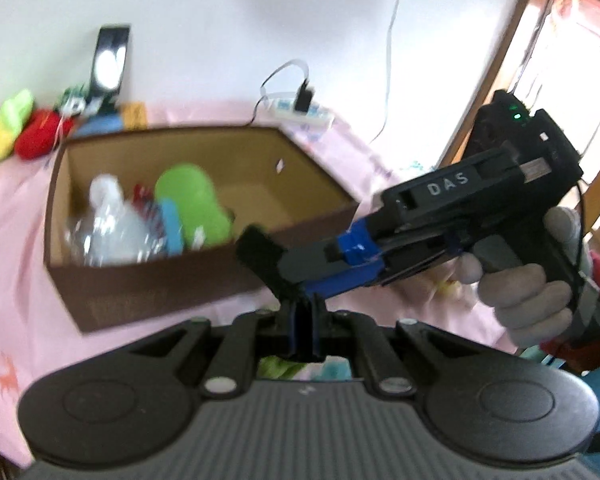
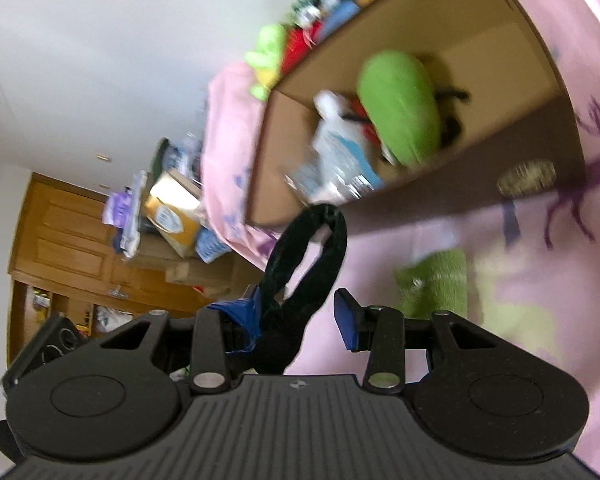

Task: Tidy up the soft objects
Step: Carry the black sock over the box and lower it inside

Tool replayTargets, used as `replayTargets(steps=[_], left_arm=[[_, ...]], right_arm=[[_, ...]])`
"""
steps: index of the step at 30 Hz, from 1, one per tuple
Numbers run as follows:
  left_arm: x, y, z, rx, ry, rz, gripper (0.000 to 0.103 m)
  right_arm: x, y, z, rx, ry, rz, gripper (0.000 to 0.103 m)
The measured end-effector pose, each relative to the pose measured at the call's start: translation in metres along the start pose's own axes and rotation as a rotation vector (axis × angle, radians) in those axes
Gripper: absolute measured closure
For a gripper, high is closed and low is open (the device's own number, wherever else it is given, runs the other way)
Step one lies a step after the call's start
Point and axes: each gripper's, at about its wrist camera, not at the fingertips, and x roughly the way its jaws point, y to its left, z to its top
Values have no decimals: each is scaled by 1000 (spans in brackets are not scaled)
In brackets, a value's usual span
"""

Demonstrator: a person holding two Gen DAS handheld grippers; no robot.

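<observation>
A black fuzzy loop [image 1: 258, 254] rises from the closed fingertips of my left gripper [image 1: 303, 314], which is shut on its lower end. A gloved hand [image 1: 528, 300] holds my right gripper [image 1: 294, 264], which reaches in from the right. In the right wrist view the black loop [image 2: 312, 248] stands between the blue pads of my right gripper [image 2: 298, 306]. It leans on the left pad and is clear of the right one, so the jaws are open. Behind stands a brown cardboard box [image 1: 160, 292] holding a green plush [image 1: 196, 200], a crinkled plastic bag [image 1: 108, 224] and other small soft items.
The box [image 2: 460, 184] sits on a pink sheet [image 1: 16, 220]. A yellow-green plush [image 1: 8, 124] and a red plush [image 1: 40, 136] lie beyond its far left corner. A green cloth [image 2: 436, 284] lies on the sheet in front. A power strip [image 1: 300, 112] is at the wall.
</observation>
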Motion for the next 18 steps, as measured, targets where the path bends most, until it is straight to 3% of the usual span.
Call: replayTargets(steps=[7,18], left_arm=[[-9,-7,42,86,-109,1,100],[32,29,99,150,-166,134,100]], right_arm=[[-13,28,29,-86,-85,48,78],[13,52,92,-191,-169,2,78]])
